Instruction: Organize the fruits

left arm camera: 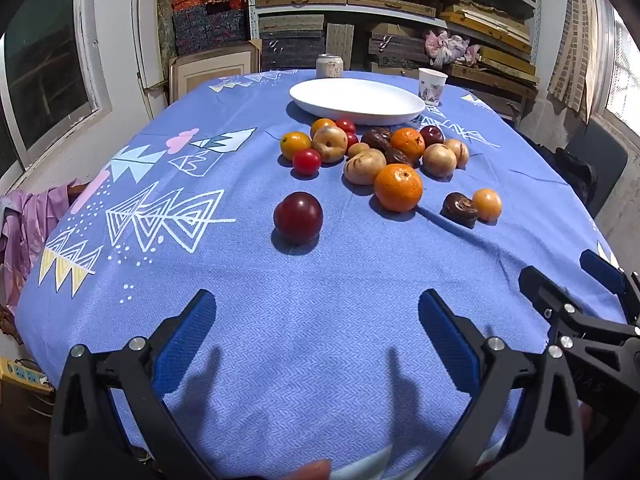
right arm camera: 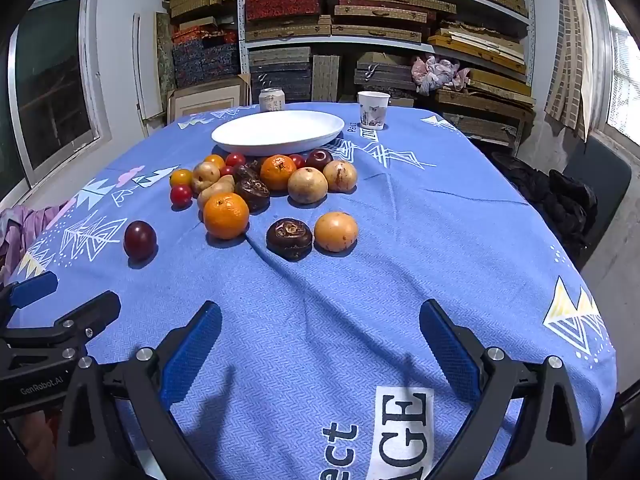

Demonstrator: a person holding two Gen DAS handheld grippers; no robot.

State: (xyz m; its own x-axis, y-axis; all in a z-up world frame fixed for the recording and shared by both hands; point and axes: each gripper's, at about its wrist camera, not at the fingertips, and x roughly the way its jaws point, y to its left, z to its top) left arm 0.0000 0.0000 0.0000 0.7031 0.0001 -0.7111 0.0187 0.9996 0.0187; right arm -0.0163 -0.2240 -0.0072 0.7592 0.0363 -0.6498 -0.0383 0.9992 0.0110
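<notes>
both grippers [left arm camera: 316, 312] [right arm camera: 320, 322] gape wide, empty; centre left on plum [left arm camera: 298, 218] at twelve (plate [left arm camera: 356, 100] beyond).

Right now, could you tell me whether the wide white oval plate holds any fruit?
Empty: the wide white oval plate shows only bare surface, and the fruits lie on the blue tablecloth.
</notes>
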